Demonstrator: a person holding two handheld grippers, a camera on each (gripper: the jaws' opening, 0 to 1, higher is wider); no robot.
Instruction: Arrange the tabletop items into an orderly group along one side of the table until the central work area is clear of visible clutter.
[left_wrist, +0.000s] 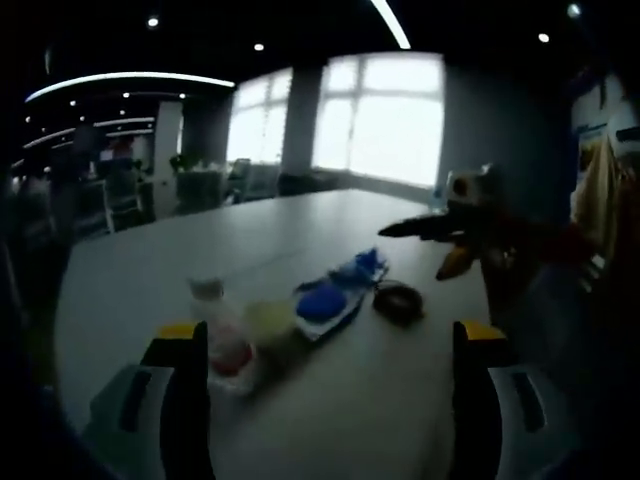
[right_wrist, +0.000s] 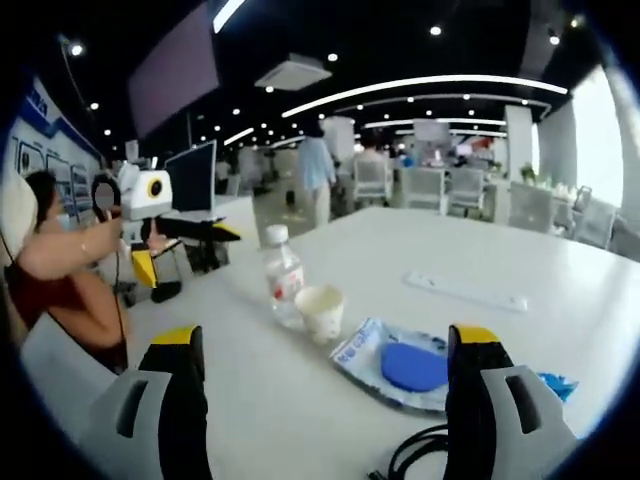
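Bright tall windows (left_wrist: 380, 115) stand far behind; white office chairs (right_wrist: 445, 187) and a dark flat monitor (right_wrist: 190, 178) line the background.

White table (right_wrist: 420, 250), blue-printed packet (right_wrist: 400, 365)

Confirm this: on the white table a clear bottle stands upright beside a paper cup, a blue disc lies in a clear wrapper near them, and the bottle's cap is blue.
One detail is wrong. The bottle has a white cap, not blue, as the right gripper view shows. The rest holds: it stands upright beside the paper cup on the white table, with the blue disc in its clear wrapper nearby.
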